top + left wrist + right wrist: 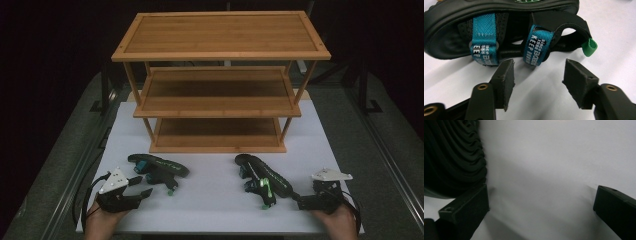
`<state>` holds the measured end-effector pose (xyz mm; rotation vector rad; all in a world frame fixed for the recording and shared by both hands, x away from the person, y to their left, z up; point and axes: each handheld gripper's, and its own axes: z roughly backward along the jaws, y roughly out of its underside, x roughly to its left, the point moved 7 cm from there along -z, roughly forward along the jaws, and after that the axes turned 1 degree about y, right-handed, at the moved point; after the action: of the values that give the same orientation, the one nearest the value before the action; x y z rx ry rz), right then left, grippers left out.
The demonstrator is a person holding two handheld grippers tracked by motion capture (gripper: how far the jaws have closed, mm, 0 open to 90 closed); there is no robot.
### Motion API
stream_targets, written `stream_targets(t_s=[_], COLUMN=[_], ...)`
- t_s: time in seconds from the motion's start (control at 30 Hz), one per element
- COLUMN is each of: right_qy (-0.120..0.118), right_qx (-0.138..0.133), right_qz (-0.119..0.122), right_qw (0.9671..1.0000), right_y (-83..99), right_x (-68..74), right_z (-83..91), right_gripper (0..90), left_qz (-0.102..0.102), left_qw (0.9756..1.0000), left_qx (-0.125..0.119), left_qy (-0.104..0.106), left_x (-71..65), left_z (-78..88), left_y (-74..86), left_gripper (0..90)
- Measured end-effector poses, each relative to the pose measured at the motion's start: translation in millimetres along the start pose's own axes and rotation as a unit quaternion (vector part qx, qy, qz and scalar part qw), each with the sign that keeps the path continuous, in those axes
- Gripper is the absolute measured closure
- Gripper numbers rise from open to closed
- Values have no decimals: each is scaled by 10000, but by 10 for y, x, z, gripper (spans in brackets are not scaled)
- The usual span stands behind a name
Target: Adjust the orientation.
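Note:
Two black sandals lie on their sides on the white board [210,205]. The left sandal [159,169] has teal straps [484,37] and a green pull tab [589,47]. My left gripper [142,186] sits just in front of it, near the board's front left. In the left gripper view the sandal [499,15] lies beyond my left gripper [537,67], whose jaws are apart with bare board between them. The right sandal [265,180] shows green trim. My right gripper [301,199] points at its heel end. Its ribbed sole [451,157] lies beside the left jaw of my right gripper [541,192], which stands wide open.
A three-tier bamboo shelf rack [220,35] stands at the back of the board, all its shelves bare. Dark floor and metal rails [75,165] flank the board on both sides. A hand holds each gripper at the front edge.

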<state>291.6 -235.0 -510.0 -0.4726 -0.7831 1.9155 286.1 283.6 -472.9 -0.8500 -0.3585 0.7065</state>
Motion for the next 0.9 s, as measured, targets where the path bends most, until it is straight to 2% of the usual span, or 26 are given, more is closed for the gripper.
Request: stream_targets(t_s=[0.23,0.33,0.47,0.7,0.9], right_qy=[1,1,1,0,1], right_qx=[-2,0,-8,-9,-9], right_qz=[-5,-2,-3,-3,-3], right_qw=[10000,10000,10000,10000,10000], right_y=[0,0,0,0,0], right_x=[0,0,0,0,0], right_z=[0,0,0,0,0], right_gripper=[0,0,0,0,0], left_qz=[-34,0,-57,-157,-162], left_qw=[10000,10000,10000,9998,9994], left_qx=[-32,-53,-35,-34,-305], left_qy=[-74,-21,7,-121,-38], left_x=[20,34,23,39,15], left_z=[-128,-187,-256,-231,-107], left_y=[-54,-89,-123,-131,-228], left_gripper=[441,462,551,665,685])
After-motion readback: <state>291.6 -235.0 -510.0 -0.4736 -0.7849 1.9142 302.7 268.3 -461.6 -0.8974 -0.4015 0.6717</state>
